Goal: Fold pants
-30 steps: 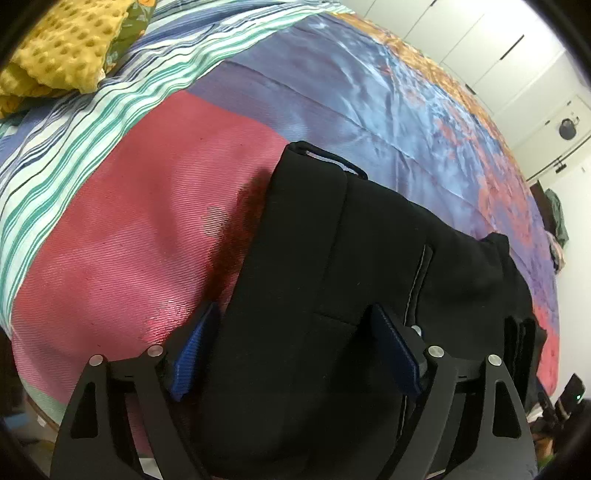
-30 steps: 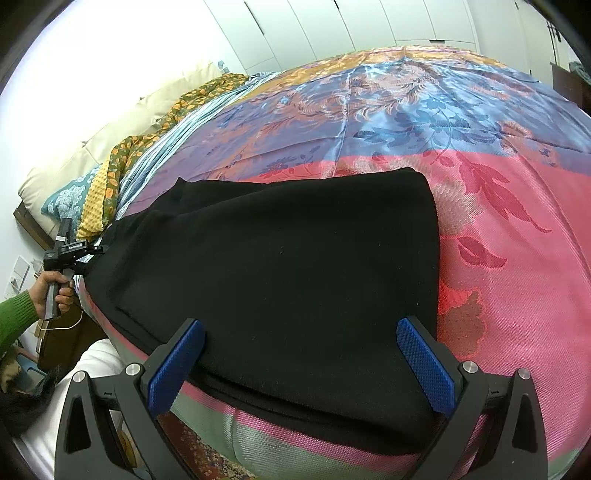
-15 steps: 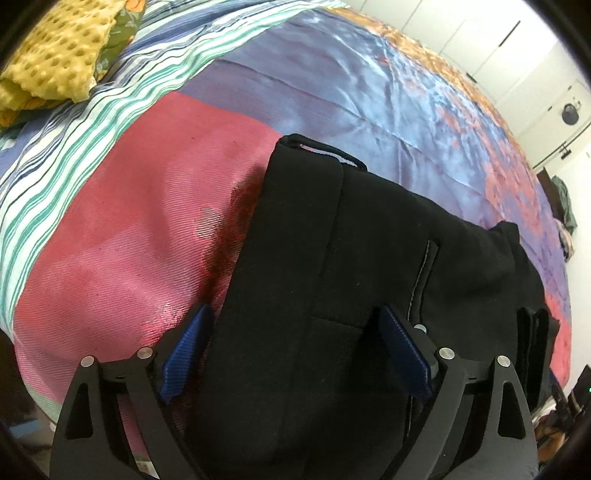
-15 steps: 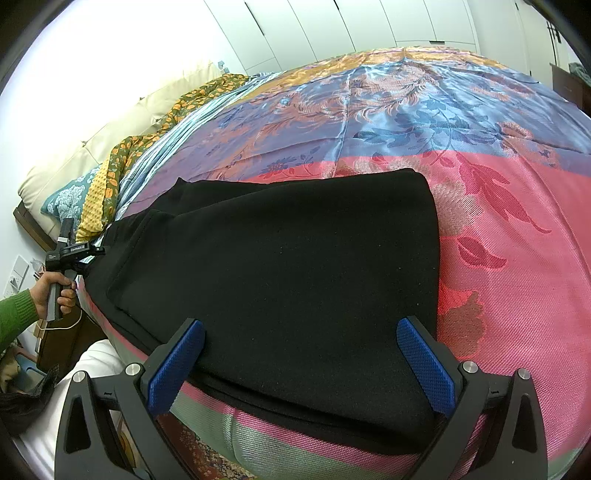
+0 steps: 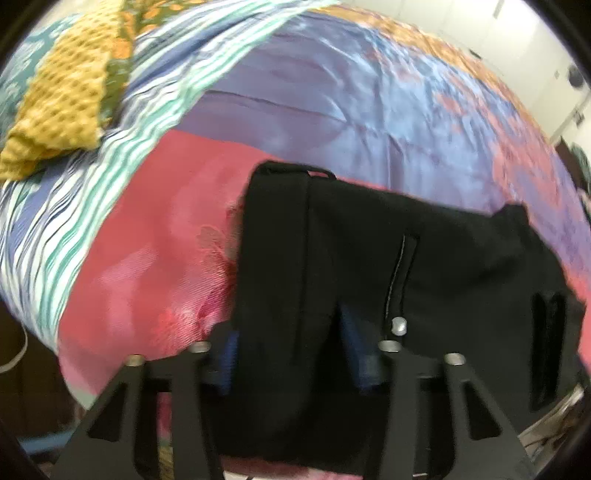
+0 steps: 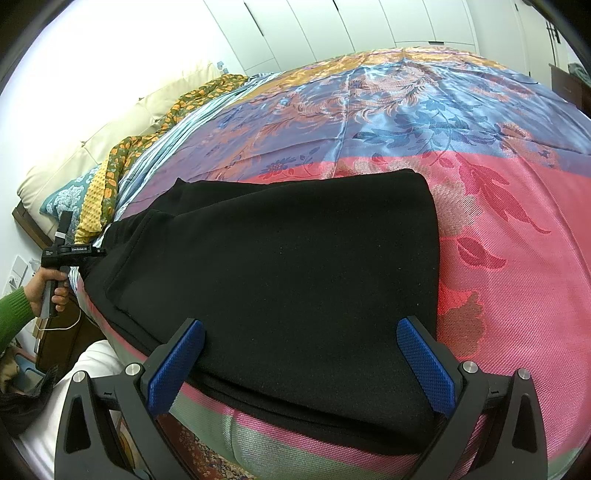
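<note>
Black pants [image 6: 288,273] lie folded lengthwise on the bed, near its front edge. In the left wrist view the waistband end [image 5: 369,266] with a pocket zip shows. My left gripper [image 5: 291,354] has its blue pads partly closed around a fold of the waistband cloth; that view is blurred. It also shows far left in the right wrist view [image 6: 70,251], held by a hand at the pants' edge. My right gripper [image 6: 301,354] is open, its blue pads wide apart over the leg end of the pants, holding nothing.
The bed has a shiny quilt [image 6: 406,110] in pink, blue and orange. A yellow knit cloth [image 5: 59,92] and striped sheet [image 5: 122,147] lie at the head end. Pillows [image 6: 92,147] line the headboard. White wardrobes [image 6: 351,26] stand behind.
My left gripper's pads have closed in from wide open onto the waistband cloth and the view has shifted and blurred. My right gripper has stayed still and open.
</note>
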`<state>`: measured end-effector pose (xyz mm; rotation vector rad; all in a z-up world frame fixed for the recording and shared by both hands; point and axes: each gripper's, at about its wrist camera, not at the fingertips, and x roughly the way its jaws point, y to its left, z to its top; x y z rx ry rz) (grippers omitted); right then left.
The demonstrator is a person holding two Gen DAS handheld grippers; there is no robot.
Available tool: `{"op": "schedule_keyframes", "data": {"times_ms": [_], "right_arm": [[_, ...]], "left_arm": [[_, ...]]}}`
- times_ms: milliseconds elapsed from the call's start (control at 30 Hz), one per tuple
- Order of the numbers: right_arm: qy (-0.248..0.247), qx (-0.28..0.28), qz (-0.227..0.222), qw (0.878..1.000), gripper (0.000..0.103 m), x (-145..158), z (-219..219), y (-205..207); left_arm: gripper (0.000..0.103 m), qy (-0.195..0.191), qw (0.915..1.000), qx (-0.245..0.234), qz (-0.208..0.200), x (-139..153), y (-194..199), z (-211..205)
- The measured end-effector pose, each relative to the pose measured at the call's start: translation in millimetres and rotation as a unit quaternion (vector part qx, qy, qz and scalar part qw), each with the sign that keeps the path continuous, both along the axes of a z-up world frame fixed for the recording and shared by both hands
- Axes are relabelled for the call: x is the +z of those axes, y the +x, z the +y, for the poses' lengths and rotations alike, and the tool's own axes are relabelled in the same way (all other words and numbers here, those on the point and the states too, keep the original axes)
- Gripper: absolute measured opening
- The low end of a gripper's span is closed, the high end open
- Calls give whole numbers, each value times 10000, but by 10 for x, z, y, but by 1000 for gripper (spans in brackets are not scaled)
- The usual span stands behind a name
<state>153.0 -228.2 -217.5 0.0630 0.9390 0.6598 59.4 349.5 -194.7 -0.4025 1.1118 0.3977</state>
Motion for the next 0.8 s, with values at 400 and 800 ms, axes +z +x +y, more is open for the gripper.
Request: {"op": "schedule_keyframes", "data": {"times_ms": [400, 800], "right_arm": [[-24, -26, 18, 10000, 103, 3, 6, 32], [-43, 1, -28, 10000, 103, -5, 15, 10]], "left_arm": [[13, -1745, 9652, -166, -1942, 1173, -194, -597], [24, -2379, 9482, -1949, -799, 161, 812, -2784]]}}
